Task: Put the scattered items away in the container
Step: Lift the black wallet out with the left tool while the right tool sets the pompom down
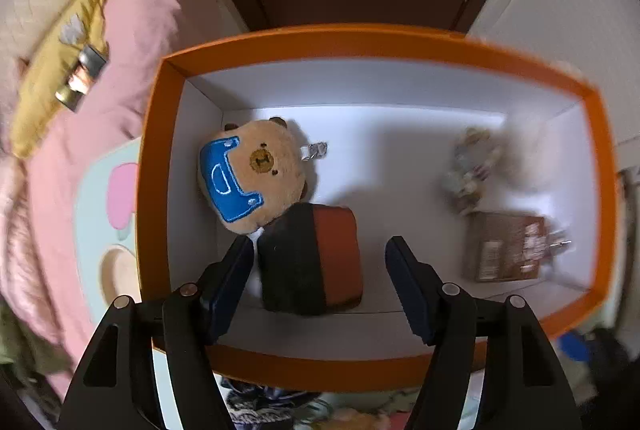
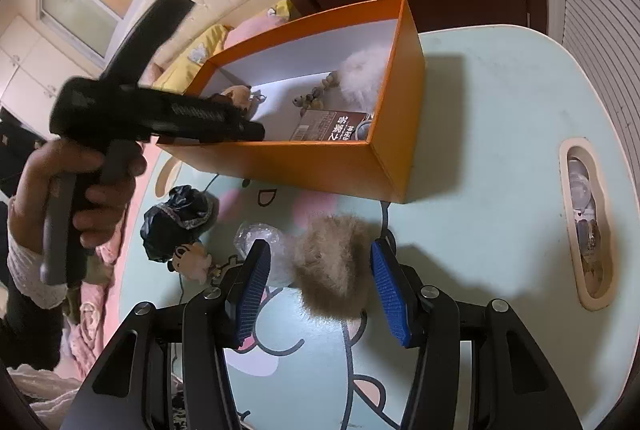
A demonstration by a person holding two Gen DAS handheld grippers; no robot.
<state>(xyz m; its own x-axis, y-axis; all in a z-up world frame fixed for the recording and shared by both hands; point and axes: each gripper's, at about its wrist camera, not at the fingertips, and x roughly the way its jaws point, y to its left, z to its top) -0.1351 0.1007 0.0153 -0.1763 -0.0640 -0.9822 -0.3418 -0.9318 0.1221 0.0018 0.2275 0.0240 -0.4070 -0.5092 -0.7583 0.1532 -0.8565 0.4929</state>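
In the left wrist view I look down into the orange box (image 1: 360, 41), white inside. My left gripper (image 1: 319, 242) hangs open over a black-and-red pouch (image 1: 316, 258) on the box floor; the right pad stands clear of it. A bear plush with a blue patch (image 1: 256, 173) lies beside the pouch, a brown booklet (image 1: 504, 246) at the right. In the right wrist view my right gripper (image 2: 320, 246) is open around a brown fluffy pom-pom (image 2: 336, 262) on the table, with a gap at each pad. The box (image 2: 320, 165) stands just beyond.
On the pale green cartoon-printed table (image 2: 480, 149) lie a black cloth bundle (image 2: 180, 218), a small bear figure (image 2: 192, 258) and a clear plastic bag (image 2: 256, 234). A hand (image 2: 80, 189) holds the left tool over the box. A handle slot (image 2: 586, 226) is at the right. Pink bedding (image 1: 132, 41) lies left.
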